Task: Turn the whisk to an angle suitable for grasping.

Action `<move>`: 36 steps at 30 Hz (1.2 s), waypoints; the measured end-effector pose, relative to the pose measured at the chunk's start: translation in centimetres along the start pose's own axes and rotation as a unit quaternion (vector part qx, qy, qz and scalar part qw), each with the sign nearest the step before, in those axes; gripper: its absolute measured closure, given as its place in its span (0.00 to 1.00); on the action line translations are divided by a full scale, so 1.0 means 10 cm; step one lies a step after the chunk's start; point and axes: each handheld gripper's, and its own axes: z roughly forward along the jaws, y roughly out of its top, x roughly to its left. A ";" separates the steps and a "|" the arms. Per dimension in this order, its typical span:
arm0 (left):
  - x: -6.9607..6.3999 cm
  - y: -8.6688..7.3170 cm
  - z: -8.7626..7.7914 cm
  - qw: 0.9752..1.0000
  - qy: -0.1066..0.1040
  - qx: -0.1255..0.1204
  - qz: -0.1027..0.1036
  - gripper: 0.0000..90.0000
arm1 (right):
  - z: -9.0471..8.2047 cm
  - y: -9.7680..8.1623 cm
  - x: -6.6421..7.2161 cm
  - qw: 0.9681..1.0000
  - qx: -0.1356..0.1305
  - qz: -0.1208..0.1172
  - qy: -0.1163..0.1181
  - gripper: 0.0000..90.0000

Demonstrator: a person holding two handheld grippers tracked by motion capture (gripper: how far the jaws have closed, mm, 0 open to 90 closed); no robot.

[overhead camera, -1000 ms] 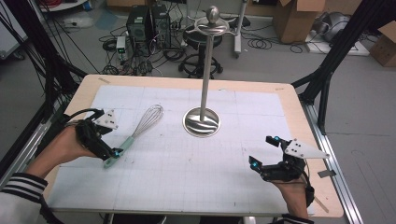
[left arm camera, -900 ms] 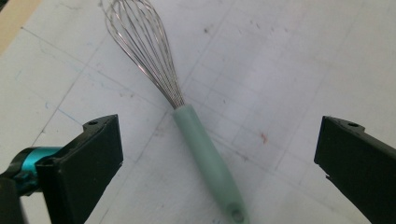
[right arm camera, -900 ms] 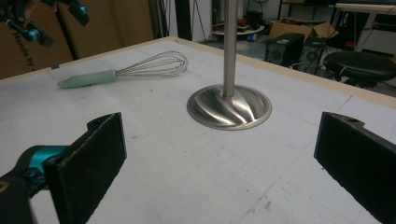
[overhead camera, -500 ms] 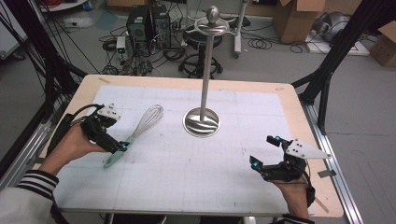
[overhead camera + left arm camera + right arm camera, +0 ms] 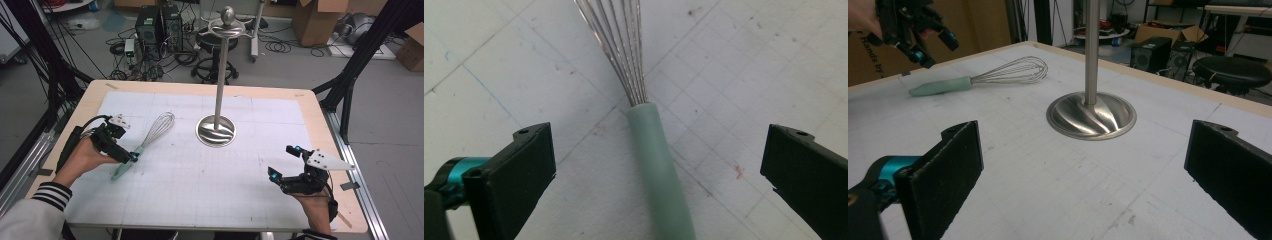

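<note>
A: Where does the whisk (image 5: 145, 144) lie relative to the left gripper (image 5: 120, 150)?

B: It lies flat on the gridded white mat (image 5: 210, 200), left of the middle, wires pointing away toward the far edge. In the left gripper view its pale green handle (image 5: 659, 170) runs up between the two black jaws, roughly centred, with clear mat on either side. The jaws stand wide apart and touch nothing. Whether the gripper hangs above the handle or reaches down level with it, I cannot tell.

A: And the right gripper (image 5: 284, 162)?

B: Near the front right corner of the table (image 5: 320, 115), well apart from the whisk. Its jaws are spread wide too, with nothing between them. It looks across at the round steel base (image 5: 1091, 116) of the utensil stand (image 5: 220, 70), which rises from the middle of the mat.

A: Any writing to read?

B: On the whisk and stand, none that I can make out. In the right gripper view a brown cardboard surface (image 5: 870, 65) behind the left hand carries dark print; it seems to begin "Hands by", partly hidden, so I would not vouch for it.
</note>
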 end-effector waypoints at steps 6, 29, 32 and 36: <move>-0.01 -0.01 0.10 1.000 0.009 0.022 -0.004 0.04 | 0.01 0.00 0.00 1.000 -0.001 -0.002 0.000 0.01; -0.01 -0.03 0.32 0.998 0.000 0.061 -0.029 0.43 | -0.01 -0.01 -0.01 1.000 -0.002 0.000 -0.001 0.01; -0.01 -0.03 0.34 0.997 0.003 0.063 -0.034 0.47 | -0.01 -0.01 -0.01 1.000 -0.003 -0.001 0.000 0.01; -0.01 -0.03 0.35 0.997 0.005 0.071 -0.037 0.54 | 0.00 -0.01 -0.01 1.000 -0.003 -0.002 0.000 0.01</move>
